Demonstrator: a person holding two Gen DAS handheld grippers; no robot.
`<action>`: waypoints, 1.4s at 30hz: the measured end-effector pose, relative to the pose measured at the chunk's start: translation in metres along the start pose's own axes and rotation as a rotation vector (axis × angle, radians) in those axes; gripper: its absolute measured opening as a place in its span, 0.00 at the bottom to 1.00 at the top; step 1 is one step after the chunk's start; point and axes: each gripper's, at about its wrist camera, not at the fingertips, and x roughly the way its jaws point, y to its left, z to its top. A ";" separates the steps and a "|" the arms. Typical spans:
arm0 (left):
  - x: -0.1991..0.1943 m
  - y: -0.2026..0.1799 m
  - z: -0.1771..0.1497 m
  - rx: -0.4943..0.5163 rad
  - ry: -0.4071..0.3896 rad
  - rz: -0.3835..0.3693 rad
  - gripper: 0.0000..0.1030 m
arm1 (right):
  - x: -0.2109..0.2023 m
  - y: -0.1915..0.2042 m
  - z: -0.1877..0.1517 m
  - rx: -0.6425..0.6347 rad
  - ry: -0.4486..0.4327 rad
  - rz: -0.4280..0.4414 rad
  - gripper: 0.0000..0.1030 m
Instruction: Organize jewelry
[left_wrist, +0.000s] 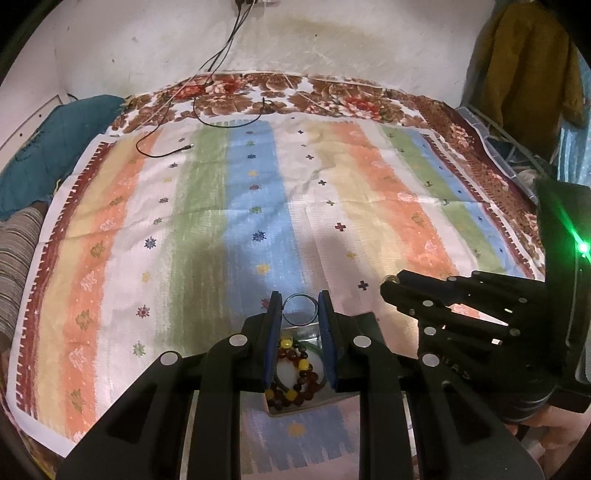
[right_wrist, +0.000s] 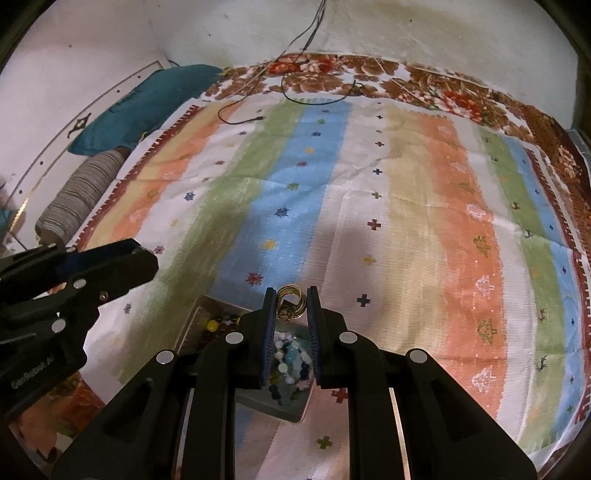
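My left gripper is shut on thin metal bangles, held above a metal tray. Below them in the tray lies a brown and yellow bead bracelet. My right gripper is shut on a bunch of gold rings, held above another compartment of the tray that holds white, blue and green beads. A compartment to the left holds dark and yellow beads. The right gripper shows at the right of the left wrist view, and the left gripper at the left of the right wrist view.
The tray sits near the front edge of a bed with a striped, patterned cloth. A black cable lies at the far side. A teal pillow and a striped bolster lie at the left. Clothes hang at the right.
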 end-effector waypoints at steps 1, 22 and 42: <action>0.000 0.000 -0.001 -0.003 0.002 -0.003 0.19 | 0.000 0.000 -0.001 -0.001 0.001 0.005 0.17; -0.019 0.017 -0.020 -0.053 0.016 -0.017 0.57 | -0.022 -0.004 -0.023 0.015 -0.017 0.004 0.55; -0.040 0.005 -0.051 0.037 0.001 -0.019 0.95 | -0.056 -0.010 -0.055 -0.022 -0.081 0.008 0.91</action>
